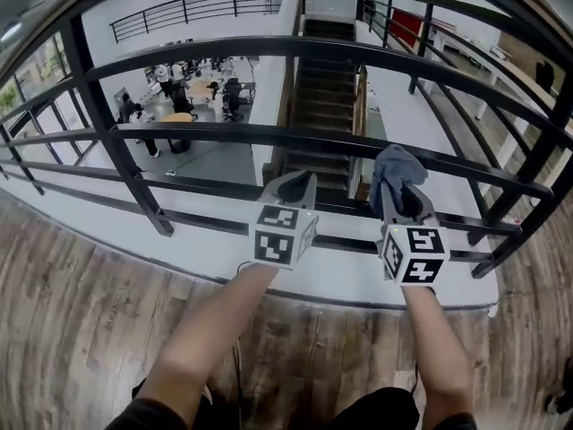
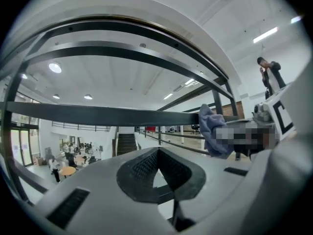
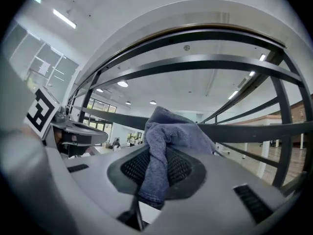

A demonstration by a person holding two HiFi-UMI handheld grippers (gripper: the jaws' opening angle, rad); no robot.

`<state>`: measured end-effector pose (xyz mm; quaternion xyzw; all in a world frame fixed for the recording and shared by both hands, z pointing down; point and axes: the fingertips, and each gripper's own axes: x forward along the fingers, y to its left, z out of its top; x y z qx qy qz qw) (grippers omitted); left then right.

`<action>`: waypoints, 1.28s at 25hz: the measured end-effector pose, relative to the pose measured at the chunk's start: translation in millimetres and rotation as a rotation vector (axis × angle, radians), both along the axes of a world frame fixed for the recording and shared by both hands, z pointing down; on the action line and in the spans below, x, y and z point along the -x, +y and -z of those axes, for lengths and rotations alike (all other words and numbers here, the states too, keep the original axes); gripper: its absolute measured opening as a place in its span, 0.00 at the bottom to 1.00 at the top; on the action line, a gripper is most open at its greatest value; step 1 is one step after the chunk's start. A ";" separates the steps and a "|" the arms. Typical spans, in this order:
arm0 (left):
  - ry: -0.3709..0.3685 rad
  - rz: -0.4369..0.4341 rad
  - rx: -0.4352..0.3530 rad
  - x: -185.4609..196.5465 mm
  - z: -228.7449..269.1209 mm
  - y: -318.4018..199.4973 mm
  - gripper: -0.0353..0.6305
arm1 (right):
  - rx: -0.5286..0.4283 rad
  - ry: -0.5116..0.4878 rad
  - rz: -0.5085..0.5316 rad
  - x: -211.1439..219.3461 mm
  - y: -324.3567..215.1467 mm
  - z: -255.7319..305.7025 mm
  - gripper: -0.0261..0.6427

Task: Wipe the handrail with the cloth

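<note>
The right gripper (image 1: 403,197) is clamped on the cloth (image 1: 395,168). In the right gripper view its jaws (image 3: 161,166) pinch a blue-grey fold that hangs down between them, while the rest (image 3: 172,130) bunches up at 12 o'clock from the tips.

The left gripper (image 1: 296,180) sits at 9 o'clock of the right one, just beside it. Its own view shows the jaws (image 2: 159,153) drawn together at the tips with nothing between them.

The bunched cloth overlaps a mid bar (image 1: 224,134) of the handrail. It looks pressed against the bar, though actual contact cannot be confirmed. From the left gripper view the cloth (image 2: 210,129) shows at 3 o'clock, at the end of that same dark bar (image 2: 98,114).

More bars run above and below it, up to the top rail (image 1: 269,47) at 12 o'clock. Beyond them are a staircase (image 1: 324,79) at 12 o'clock and a hall far below at 10 o'clock. A wood floor (image 1: 81,330) lies at 6 o'clock, under the person's arms.

As a judgement, the wipe is only starting or in its early part. The cloth is gripped and brought to one spot on one bar, and no bar shows any mark that separates wiped metal from unwiped. The bar's long runs toward 9 and 3 o'clock, and the other bars, appear left to do.
</note>
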<state>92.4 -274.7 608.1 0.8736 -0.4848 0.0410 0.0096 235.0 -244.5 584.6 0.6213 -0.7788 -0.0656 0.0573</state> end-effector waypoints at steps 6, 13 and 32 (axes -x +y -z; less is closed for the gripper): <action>-0.006 0.166 -0.011 144.9 -15.1 -28.4 0.06 | 0.052 0.004 0.143 155.6 -42.6 -30.1 0.16; -0.035 0.332 -0.014 311.5 -33.9 -46.3 0.06 | 0.084 0.031 0.260 306.6 -72.5 -46.0 0.16; 0.042 0.518 0.028 521.7 -73.3 -37.7 0.06 | 0.218 -0.021 0.392 564.1 -110.4 -87.9 0.16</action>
